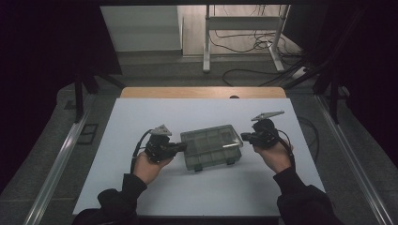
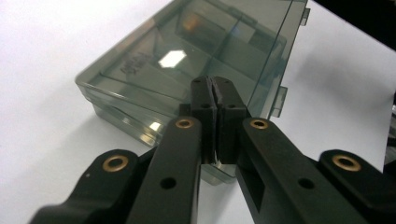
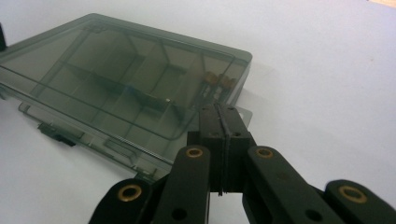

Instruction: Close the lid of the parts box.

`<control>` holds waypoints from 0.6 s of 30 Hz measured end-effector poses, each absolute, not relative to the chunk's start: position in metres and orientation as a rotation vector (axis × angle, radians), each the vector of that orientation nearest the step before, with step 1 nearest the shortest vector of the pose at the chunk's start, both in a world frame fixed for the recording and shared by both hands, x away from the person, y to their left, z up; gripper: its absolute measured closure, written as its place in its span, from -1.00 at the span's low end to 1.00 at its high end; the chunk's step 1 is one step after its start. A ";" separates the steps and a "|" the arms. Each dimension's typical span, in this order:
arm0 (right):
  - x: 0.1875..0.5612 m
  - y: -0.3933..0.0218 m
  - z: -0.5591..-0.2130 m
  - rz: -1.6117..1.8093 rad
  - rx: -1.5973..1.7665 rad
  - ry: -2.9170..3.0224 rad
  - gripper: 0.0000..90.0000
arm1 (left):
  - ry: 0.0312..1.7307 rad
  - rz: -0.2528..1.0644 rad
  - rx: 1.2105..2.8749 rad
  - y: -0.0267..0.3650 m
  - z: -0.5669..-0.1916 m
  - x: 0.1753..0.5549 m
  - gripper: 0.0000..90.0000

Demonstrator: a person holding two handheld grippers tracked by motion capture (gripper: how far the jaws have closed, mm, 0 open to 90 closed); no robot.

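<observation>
Mid-table on the white table sat the smoky compartment box (lid down). Left gripper and right gripper flanked its short ends, jaws fully closed, empty; contact probably, hard to confirm.

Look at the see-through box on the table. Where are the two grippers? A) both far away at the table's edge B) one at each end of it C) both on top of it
B: the left gripper sits at one end of the smoky clear box and the right gripper at the other, both with jaws shut.
</observation>
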State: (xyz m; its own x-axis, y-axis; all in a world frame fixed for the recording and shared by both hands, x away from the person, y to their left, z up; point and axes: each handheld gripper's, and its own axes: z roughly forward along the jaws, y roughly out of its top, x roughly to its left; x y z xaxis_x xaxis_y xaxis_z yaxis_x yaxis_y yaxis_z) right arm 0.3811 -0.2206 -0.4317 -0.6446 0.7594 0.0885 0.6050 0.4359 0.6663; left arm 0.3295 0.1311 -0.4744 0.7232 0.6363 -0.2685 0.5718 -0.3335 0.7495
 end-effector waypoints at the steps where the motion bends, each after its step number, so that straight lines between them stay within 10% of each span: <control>1: 0.380 -0.220 -0.432 1.003 1.184 2.469 0.98 | 0.920 0.087 2.026 0.130 -0.476 0.328 0.96; 18: 0.366 -0.211 -0.455 0.902 1.101 2.573 0.98 | 0.937 0.073 2.088 0.118 -0.492 0.317 0.95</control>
State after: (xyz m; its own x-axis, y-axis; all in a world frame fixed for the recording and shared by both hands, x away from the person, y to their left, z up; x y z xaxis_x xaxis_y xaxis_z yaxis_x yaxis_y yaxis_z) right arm 0.3664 -0.2110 -0.4551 -0.7020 0.7102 0.0528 0.5876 0.5357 0.6064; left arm 0.3172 0.1181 -0.4923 0.7207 0.6426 -0.2599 0.5948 -0.3808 0.7079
